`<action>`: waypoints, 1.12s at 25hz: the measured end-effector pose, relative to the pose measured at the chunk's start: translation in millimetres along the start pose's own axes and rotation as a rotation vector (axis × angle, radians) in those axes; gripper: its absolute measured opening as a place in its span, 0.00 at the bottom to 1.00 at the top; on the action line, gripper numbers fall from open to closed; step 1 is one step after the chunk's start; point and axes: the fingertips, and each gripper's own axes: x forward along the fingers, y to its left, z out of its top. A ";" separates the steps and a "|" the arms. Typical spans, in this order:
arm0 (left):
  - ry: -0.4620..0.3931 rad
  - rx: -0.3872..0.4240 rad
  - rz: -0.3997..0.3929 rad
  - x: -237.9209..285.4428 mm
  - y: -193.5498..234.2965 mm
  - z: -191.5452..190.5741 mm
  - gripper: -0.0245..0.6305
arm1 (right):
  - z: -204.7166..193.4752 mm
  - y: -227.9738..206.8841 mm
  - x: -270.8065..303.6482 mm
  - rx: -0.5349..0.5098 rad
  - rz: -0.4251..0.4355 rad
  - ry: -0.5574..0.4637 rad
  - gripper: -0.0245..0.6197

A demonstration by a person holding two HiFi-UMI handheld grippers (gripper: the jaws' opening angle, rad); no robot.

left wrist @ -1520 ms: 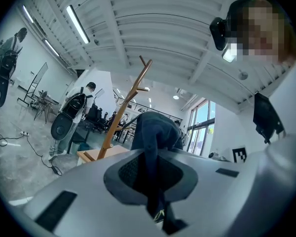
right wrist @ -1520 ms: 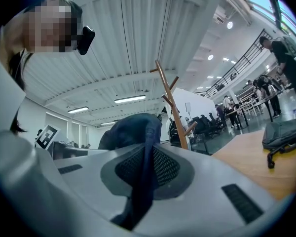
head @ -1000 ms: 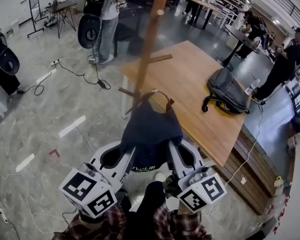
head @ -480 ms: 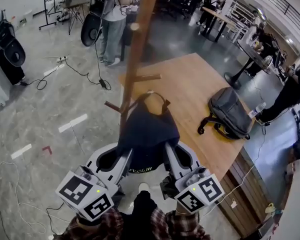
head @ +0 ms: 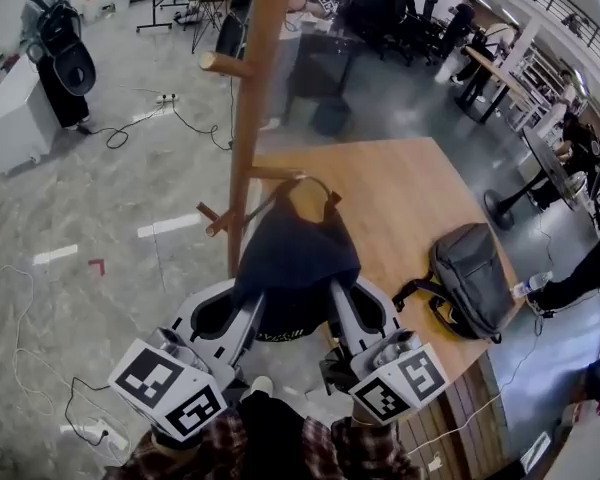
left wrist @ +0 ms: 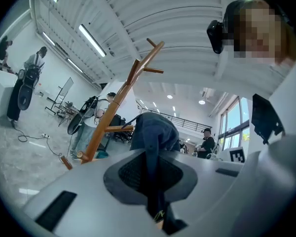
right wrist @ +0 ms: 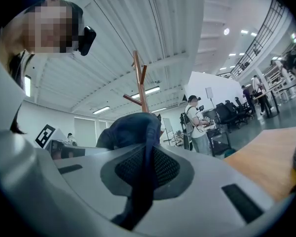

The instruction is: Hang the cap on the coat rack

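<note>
The cap [head: 298, 263] is dark blue and hangs in the air between the two claws; the left claw [head: 248, 310] is clenched on its left edge and the right claw [head: 342, 310] on its right edge; in each gripper view the fabric sits pinched between the pads. The strap loop of the cap is at its top, just beside a low peg [head: 273, 173] of the rack [head: 242, 148]; whether it touches the peg I cannot tell. The rack rises just left of the wooden desk [head: 400, 188]; a grey backpack [head: 470, 280] lies on the desk, well apart from the cap.
</note>
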 end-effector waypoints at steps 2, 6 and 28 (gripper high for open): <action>-0.008 0.003 0.027 2.9 -3.9 -1.5 0.09 | 0.6 -5.3 -1.2 0.009 0.027 0.007 0.09; -0.011 0.006 0.059 10.0 -3.2 -3.4 0.09 | -0.2 -14.6 2.8 0.020 0.055 0.014 0.09; 0.044 0.012 0.142 46.8 35.3 -34.1 0.09 | -37.1 -62.7 41.8 0.072 0.073 0.097 0.09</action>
